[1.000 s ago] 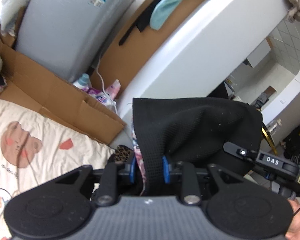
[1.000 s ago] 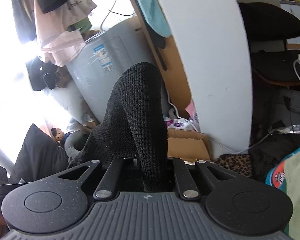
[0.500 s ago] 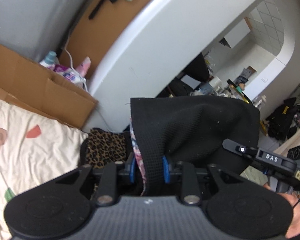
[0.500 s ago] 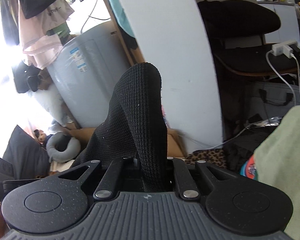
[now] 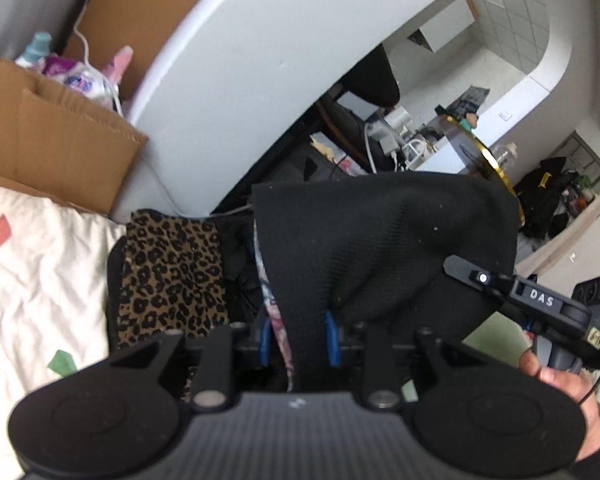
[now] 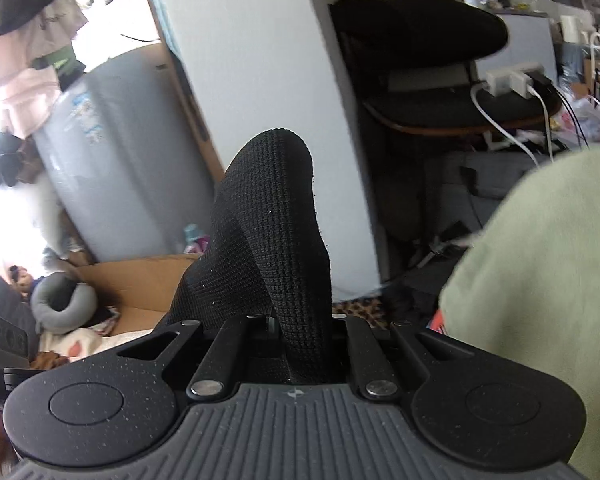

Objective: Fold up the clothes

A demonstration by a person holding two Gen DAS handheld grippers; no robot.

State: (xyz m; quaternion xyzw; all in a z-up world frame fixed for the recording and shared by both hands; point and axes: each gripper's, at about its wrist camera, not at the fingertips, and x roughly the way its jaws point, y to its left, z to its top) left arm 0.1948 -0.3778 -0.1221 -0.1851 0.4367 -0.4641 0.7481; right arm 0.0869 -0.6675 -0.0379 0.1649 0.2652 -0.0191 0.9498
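Cluttered bedroom corner, catalogued as I see it through both wrist cameras.

Setting: cream patterned bedsheet (image 5: 40, 280) at lower left; flattened brown cardboard box (image 5: 60, 144) beyond it; broad white curved panel (image 5: 240, 60) rising behind; grey upright appliance (image 6: 120, 168) visible from the right wrist.

Item 1: black waffle-knit garment (image 5: 380, 248), the piece being folded. I hold it off the bed, stretched between both tools, with a floral strip of fabric showing along its left edge.

Item 2: left gripper (image 5: 298, 340). Jaws clamped on the garment's edge; the blue pads press the cloth from either side.

Item 3: right gripper (image 6: 304, 320). Jaws closed on a bunched fold of the same garment, which humps up ahead of the lens.

Item 4: leopard-print cloth (image 5: 172, 276), lying at the bed's edge just below and left of the held garment.

Item 5: pale green fabric (image 6: 540, 300), close to the right camera; what it is I cannot tell.

Step in hand, my judgement: carrying the garment to a lay-down spot. To do it well I would keep both grips level and the span taut so the cloth hangs without a twist, lower it onto bare sheet and not onto the leopard-print cloth, and let the hanging end touch first so the body lays flat.
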